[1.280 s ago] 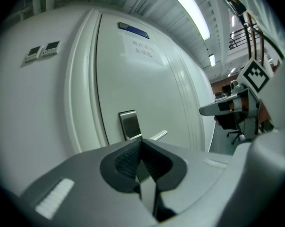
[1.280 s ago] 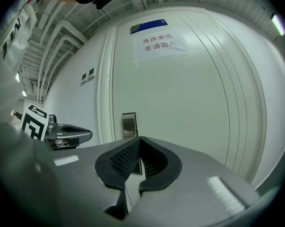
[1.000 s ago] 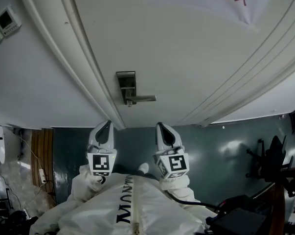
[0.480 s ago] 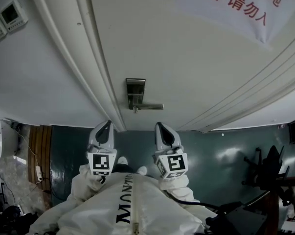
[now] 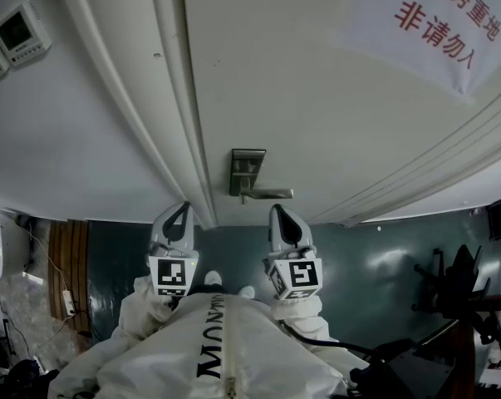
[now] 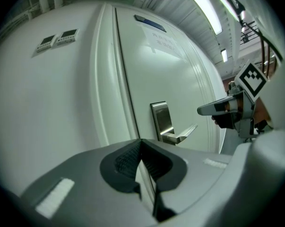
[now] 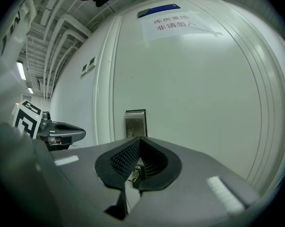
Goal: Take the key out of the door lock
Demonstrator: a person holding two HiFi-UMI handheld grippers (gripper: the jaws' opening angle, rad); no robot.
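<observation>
Plainly pressed together at the left claw point(image 6: 141, 142), pad against pad, aimed at the door point(image 6: 180, 79). Likewise closed tip to tip at the right claw point(image 7: 140, 140); through the slot under those tips, a glimpse of a small metal part point(image 7: 135, 175), in line with the lock plate point(image 7: 135, 123) and too small to name. Side by side in the head view, apart from each other, both short of the door and out of contact with it. Straight ahead of the right claw, just above its tips, that upright steel plate; ahead and to the right of the left claw, the same plate with its lever handle point(image 6: 182, 135) sticking out toward the right claw. Beyond both claws in the head view, under the root of the handle, a tiny nub that may be the key point(image 5: 244, 200), too small to tell. Further left of the left claw, door frame mouldings point(image 6: 109, 79) and two wall control panels point(image 6: 57, 38). High above both claws on the door, a paper notice point(image 7: 173, 25) with red print. Behind the claws, white sleeves point(image 5: 142, 314); below them, dark green floor point(image 5: 383, 256).
</observation>
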